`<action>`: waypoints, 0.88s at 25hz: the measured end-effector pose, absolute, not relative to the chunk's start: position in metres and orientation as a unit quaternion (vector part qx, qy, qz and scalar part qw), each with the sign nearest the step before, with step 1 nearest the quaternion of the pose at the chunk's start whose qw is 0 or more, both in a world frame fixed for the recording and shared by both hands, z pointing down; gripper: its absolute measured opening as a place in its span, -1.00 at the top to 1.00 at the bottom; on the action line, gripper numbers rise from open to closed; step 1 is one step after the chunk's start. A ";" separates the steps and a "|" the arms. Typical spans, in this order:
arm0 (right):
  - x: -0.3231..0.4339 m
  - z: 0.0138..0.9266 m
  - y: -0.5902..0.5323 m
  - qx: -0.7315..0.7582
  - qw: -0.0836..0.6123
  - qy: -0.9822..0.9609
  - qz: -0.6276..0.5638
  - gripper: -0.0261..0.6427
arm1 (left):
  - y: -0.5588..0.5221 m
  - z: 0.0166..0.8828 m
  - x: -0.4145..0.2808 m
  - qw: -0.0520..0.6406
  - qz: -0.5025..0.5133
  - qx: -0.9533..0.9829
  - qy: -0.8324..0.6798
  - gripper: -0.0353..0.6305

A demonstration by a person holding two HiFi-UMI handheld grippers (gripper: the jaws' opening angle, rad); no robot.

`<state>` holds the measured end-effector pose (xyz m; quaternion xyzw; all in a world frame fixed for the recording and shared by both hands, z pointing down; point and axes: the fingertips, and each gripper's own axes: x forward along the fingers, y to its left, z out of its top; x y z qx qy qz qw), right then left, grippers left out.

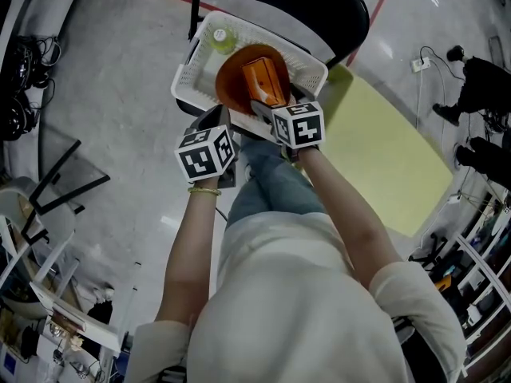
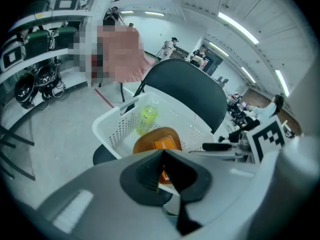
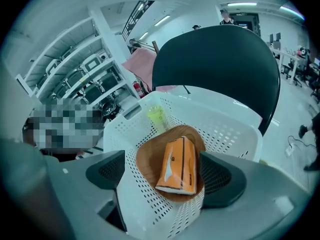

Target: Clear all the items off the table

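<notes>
Fingers (image 3: 220,179) of the right gripper (image 3: 162,176) stand wide, clear of the orange packet (image 3: 177,166) in the bowl (image 3: 147,161); left gripper (image 2: 162,171) closed, empty.

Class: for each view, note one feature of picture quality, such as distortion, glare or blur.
Head view: soft glare on the glossy floor. Left gripper view: strong fisheye, dark corners, ceiling lights bowed. Right gripper view: same fisheye; the orange packet is sharp; a mosaic patch lies at left.

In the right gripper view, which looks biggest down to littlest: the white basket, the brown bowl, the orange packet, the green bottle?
1. white basket
2. brown bowl
3. orange packet
4. green bottle, though it lies farther back and is partly hidden, so its last place is unsure.
</notes>
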<state>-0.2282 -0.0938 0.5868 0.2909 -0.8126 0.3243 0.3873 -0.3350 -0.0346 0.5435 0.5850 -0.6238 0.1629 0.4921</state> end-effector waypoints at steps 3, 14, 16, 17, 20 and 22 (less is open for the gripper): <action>-0.229 0.584 -0.093 0.291 0.384 -0.814 0.322 -0.44 | -0.033 0.542 -0.334 0.490 0.163 0.586 -0.624 0.87; -0.225 0.553 -0.083 0.292 0.360 -0.829 0.312 -0.41 | -0.024 0.520 -0.321 0.477 0.158 0.597 -0.626 0.87; -0.222 0.548 -0.079 0.291 0.357 -0.831 0.311 -0.34 | -0.021 0.517 -0.317 0.476 0.157 0.598 -0.625 0.87; -0.221 0.545 -0.078 0.291 0.354 -0.833 0.310 -0.31 | -0.019 0.515 -0.315 0.475 0.156 0.599 -0.625 0.87; -0.216 0.536 -0.071 0.293 0.346 -0.836 0.308 -0.16 | -0.013 0.510 -0.309 0.474 0.154 0.603 -0.624 0.87; -0.212 0.530 -0.066 0.293 0.342 -0.839 0.305 -0.01 | -0.009 0.507 -0.305 0.471 0.153 0.606 -0.623 0.87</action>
